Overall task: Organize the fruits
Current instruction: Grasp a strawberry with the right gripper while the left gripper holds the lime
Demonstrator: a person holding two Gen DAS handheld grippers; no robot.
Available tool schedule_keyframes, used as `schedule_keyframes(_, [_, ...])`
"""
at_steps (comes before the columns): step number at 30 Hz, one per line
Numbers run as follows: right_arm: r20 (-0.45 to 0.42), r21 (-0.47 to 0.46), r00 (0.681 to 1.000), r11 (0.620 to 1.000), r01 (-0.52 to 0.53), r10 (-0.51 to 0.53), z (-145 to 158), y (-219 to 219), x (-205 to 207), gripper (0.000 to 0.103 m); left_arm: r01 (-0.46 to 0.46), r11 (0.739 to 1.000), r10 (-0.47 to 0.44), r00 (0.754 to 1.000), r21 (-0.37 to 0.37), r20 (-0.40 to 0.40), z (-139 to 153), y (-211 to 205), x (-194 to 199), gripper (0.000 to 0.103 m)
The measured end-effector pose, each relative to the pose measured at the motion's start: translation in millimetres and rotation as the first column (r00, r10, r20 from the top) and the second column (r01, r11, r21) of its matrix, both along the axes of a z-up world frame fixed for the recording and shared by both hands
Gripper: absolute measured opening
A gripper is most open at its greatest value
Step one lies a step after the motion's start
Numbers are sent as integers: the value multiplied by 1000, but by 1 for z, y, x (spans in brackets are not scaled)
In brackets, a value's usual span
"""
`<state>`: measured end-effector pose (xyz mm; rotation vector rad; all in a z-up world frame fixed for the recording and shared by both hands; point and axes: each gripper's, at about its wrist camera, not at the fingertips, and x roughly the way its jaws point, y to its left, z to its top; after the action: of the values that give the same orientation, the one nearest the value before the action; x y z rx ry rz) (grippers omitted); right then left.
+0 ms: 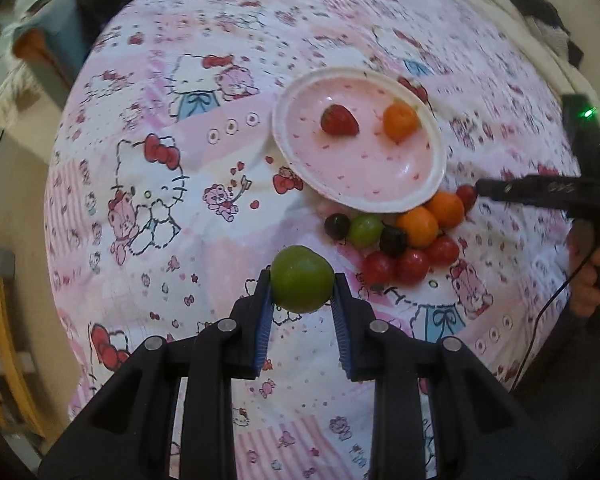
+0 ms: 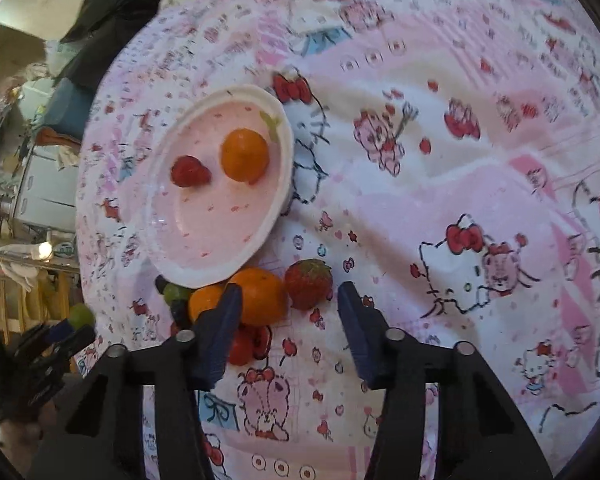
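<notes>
My left gripper (image 1: 302, 284) is shut on a green lime (image 1: 302, 278) and holds it above the cloth, short of the fruit pile. A pink plate (image 1: 380, 184) holds a strawberry (image 1: 339, 120) and an orange (image 1: 400, 122). In front of it lie two oranges (image 1: 418, 226), a green grape (image 1: 365, 230), dark grapes (image 1: 393, 240) and red tomatoes (image 1: 412, 266). My right gripper (image 2: 290, 296) is open, its fingers either side of a loose strawberry (image 2: 309, 283) next to an orange (image 2: 260, 296). The plate (image 2: 204, 256) also shows in the right wrist view.
A pink Hello Kitty cloth (image 1: 180, 200) covers the table. The right gripper (image 1: 540, 192) reaches in from the right in the left wrist view. Clutter and wooden furniture (image 2: 32, 200) stand beyond the table's left edge.
</notes>
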<state>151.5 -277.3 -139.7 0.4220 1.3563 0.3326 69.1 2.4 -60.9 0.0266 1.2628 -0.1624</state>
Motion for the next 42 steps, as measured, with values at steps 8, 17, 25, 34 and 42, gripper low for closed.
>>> schedule_keyframes(8, [-52,-59,998,998,23,-27,-24,13,13,44,-24,999,23,1000,-30,-3,-8,0,5,24])
schedule_keyframes(17, [-65,-68,997,997,42,-46,-30,7,14,31,0,999,0,1000,-39,2,-8,-8,9,24])
schedule_keyframes(25, [-39,-7,996,997,74,-74,-20,-6,8,25,-23,1000,23,1000,-8,19,-11,-5,12,24])
schedule_keyframes(34, [-27,59,992,990,127,-126,-7,-20,2,28,-78,997,78,997,1,15,-16,9,10,24])
schedule_keyframes(42, [-88,16,991,994,104,-102,-23,0,8,33,-74,997,74,997,8,13,-18,8,8,24])
